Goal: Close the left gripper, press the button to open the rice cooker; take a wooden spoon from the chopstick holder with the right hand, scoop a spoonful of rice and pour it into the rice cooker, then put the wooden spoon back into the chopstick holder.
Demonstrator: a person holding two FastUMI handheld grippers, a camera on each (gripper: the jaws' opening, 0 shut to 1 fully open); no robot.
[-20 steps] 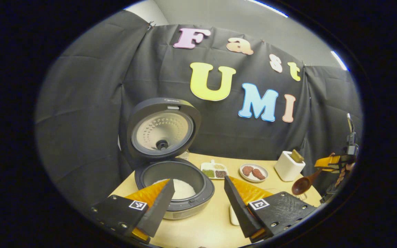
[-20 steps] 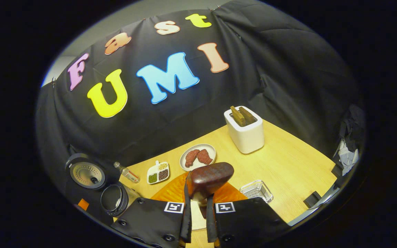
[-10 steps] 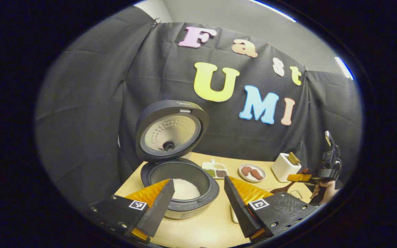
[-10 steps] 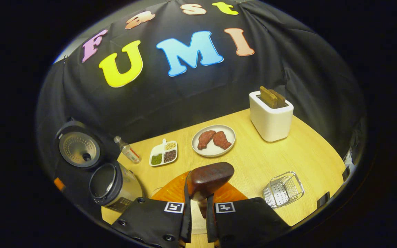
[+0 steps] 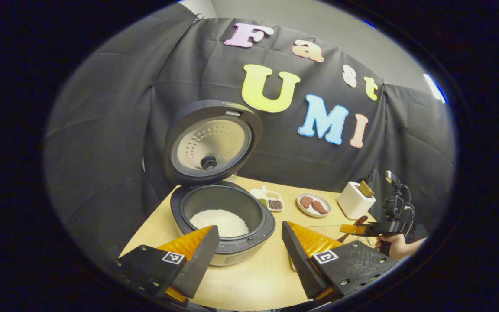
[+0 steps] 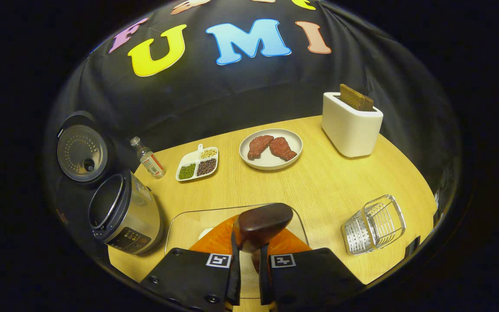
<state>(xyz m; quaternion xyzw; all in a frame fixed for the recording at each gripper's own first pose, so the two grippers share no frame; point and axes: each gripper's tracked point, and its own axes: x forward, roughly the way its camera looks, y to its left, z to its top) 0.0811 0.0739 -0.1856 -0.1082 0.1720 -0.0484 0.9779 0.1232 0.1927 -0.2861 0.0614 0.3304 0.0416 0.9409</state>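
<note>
right tongs (image 6: 249, 264) clamping wooden spoon (image 6: 261, 224), rice cooker (image 5: 223, 216) lid up

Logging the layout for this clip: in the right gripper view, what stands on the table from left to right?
Rice cooker → bottle → bean tray → meat plate → toaster → wire chopstick holder.

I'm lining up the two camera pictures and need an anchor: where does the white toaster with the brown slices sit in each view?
Left gripper view: the toaster is small, at right of centre, at the table's far edge, just right of the plate of meat.
Right gripper view: the toaster is large, at upper right, again right of the plate of meat.
Shared landmark: the open rice cooker.
</note>
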